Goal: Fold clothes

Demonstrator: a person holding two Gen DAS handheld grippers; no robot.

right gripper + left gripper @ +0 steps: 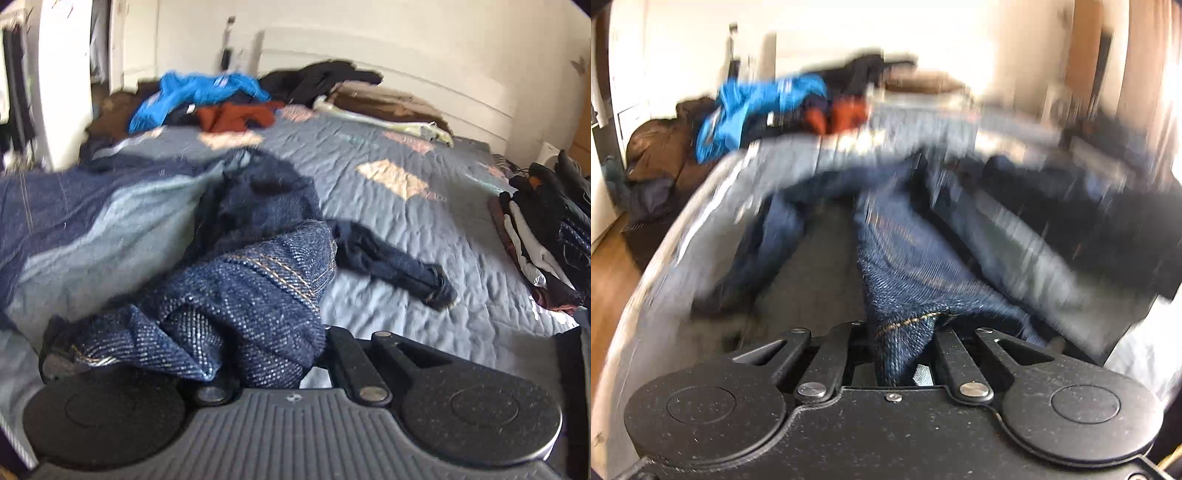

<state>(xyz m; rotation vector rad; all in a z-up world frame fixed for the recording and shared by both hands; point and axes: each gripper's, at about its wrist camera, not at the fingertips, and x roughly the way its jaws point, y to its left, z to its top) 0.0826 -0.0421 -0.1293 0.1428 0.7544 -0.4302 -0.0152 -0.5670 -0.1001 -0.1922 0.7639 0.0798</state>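
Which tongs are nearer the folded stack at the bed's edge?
Right. The right tongs, shut on the jeans, have the folded stack just off to their right. The left tongs, also gripping denim, don't clearly show it; that view is too blurred.

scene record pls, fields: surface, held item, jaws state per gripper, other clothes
surface: bed with grey-blue quilt
held item: dark blue jeans
left gripper: jaws shut on jeans
right gripper: jaws shut on jeans, denim bunched over them
unfolded pile: blue garment, rust garment, black garment at far end
folded stack: right edge of bed
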